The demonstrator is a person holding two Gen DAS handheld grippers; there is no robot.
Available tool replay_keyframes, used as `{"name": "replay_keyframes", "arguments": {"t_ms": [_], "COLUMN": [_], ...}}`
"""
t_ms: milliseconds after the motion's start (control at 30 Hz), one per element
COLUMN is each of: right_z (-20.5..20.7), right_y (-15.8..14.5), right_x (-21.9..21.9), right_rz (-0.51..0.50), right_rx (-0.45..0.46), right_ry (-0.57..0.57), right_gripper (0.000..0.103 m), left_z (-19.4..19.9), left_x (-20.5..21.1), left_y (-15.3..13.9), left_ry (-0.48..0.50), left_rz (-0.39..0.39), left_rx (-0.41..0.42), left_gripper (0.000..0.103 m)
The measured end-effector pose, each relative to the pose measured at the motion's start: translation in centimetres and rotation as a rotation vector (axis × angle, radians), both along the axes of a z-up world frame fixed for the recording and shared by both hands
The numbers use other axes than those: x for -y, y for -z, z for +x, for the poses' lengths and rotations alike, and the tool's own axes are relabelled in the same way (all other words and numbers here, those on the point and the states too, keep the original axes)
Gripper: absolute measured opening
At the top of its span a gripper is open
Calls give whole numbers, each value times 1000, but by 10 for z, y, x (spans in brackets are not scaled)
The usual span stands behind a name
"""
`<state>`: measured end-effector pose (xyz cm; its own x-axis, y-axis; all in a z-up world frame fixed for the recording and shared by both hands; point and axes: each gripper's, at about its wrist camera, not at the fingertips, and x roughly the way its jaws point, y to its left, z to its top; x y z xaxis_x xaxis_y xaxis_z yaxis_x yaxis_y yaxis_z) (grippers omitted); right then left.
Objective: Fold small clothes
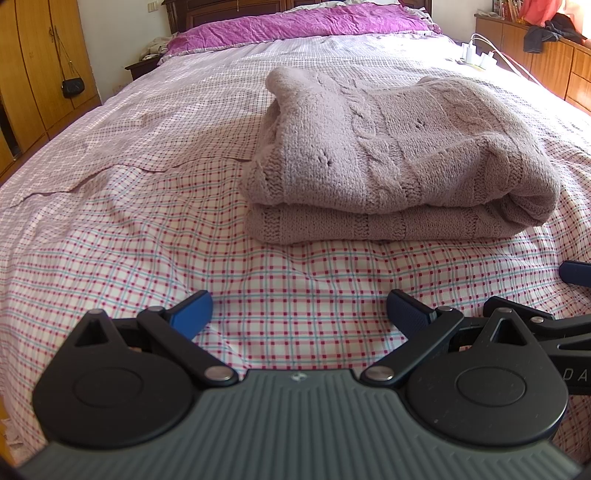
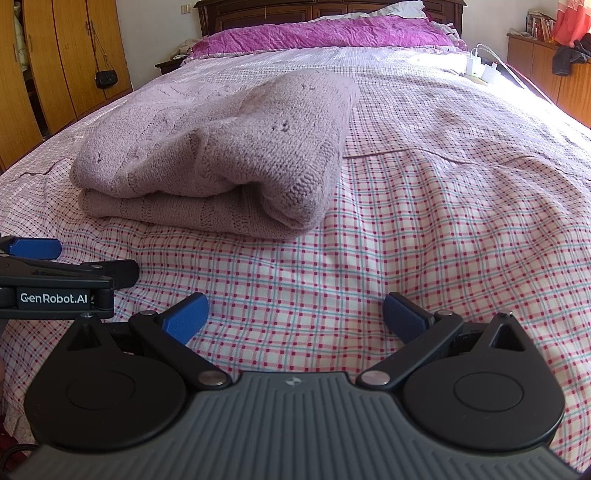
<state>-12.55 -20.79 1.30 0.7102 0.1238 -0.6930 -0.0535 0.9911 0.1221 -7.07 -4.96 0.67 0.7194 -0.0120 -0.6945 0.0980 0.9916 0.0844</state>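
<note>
On checked bedsheet (image 1: 110,229), knitted sweater (image 1: 399,158) lies folded in stacked layers, at 1 o'clock of left gripper (image 1: 299,317), 11 o'clock of right gripper (image 2: 295,315). Both grippers side by side near bed's near edge, clear of sweater, jaws spread, empty. Fold looks finished; pulled-back pose suggests release.

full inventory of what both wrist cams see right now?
sweater: 1, mauve knit, folded, on the bed near its foot end
checked sheet: 1, pink and teal on white, covering the bed
quilt: 1, magenta, at the head end
chargers: a few, white, at the bed's right edge
wardrobe: 1, wooden, left wall
handbag: 1, black, hanging on wardrobe
left gripper: open, empty, short of sweater
right gripper: open, empty, beside it
</note>
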Motion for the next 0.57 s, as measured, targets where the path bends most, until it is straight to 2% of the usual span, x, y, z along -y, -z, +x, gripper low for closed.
{"name": "replay_keyframes", "arguments": {"t_ms": [567], "right_z": [-1], "right_y": [0], "right_x": [-1], "right_rz": [-22], "right_rx": [-4], "right_ry": [-6], "right_gripper": [103], "left_z": [-3], "left_x": [-3], "left_y": [2], "left_ry": [24], "left_rz": [7], "left_rx": [9], "left_gripper": [103]}}
